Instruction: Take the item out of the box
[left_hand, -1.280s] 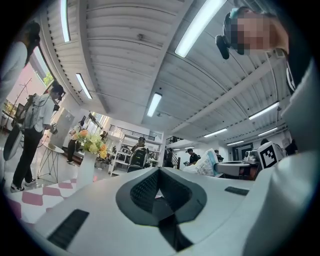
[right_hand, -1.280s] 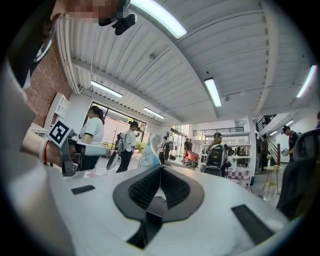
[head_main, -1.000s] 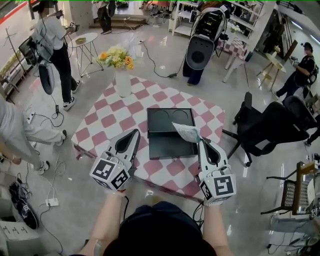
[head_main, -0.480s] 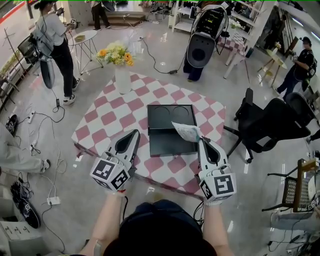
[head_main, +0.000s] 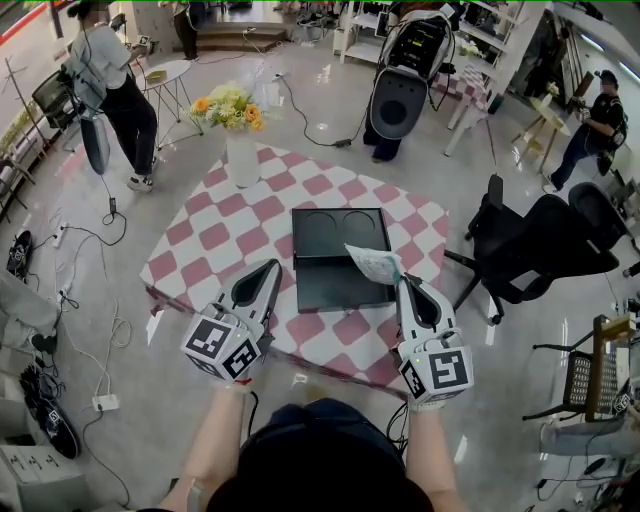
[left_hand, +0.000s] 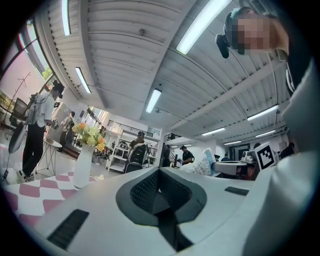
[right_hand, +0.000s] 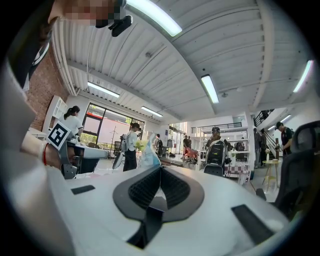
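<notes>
Left gripper (head_main: 268, 270): jaws closed on nothing, hovering over the near-left edge of the table (head_main: 215, 240). Box (head_main: 330, 290): open at the table's centre, its tray apparently bare. Packet (head_main: 375, 264): pinched at its lower corner by the clenched right gripper (head_main: 401, 284), held above the box's right edge, toward the table's right side. Over the last second packet and grippers have barely shifted. The removal therefore looks done, and only setting the packet down seems to remain.

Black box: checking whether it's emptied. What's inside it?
The black box shows two bare round recesses and a bare near half. The packet in the right gripper covers part of its right edge.
</notes>
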